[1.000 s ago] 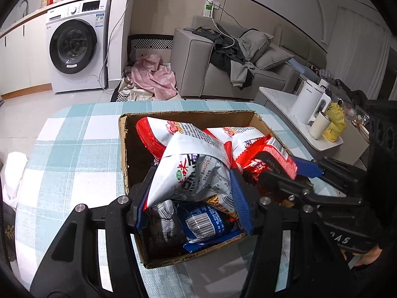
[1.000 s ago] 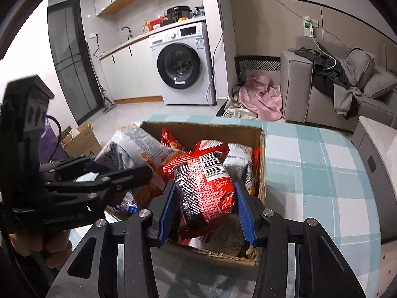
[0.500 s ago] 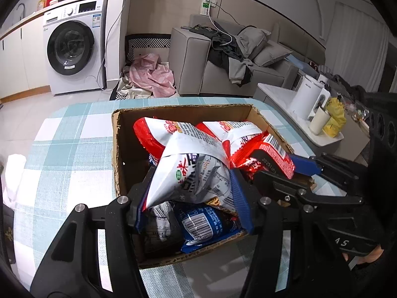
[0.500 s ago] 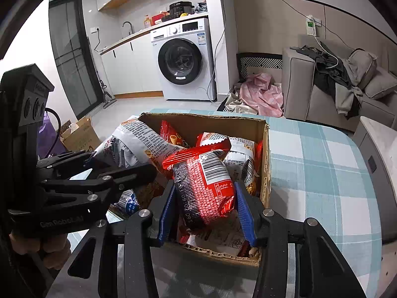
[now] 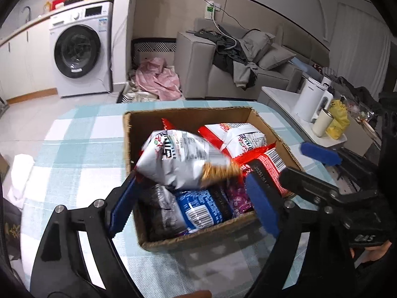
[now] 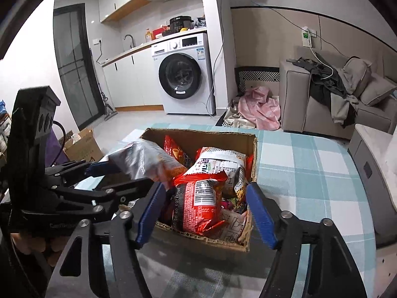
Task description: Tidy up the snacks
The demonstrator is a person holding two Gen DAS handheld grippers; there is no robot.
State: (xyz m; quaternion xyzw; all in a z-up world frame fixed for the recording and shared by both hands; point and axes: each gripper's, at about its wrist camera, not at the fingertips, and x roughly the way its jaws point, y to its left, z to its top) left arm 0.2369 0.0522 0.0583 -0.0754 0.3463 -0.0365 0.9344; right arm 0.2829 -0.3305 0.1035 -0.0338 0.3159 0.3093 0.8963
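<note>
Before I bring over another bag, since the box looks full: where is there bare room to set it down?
The checked tablecloth is bare to the right of the cardboard box, out to the table's edge. In the left wrist view it is also bare left of the box and behind its far wall. The box itself is crowded: the silver bag and red bag lie atop other packets.

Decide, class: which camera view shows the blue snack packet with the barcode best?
The left wrist view: the blue snack packet lies in plain sight near the cardboard box's front wall, barcode facing up. In the right wrist view it cannot be made out among the other packets.
</note>
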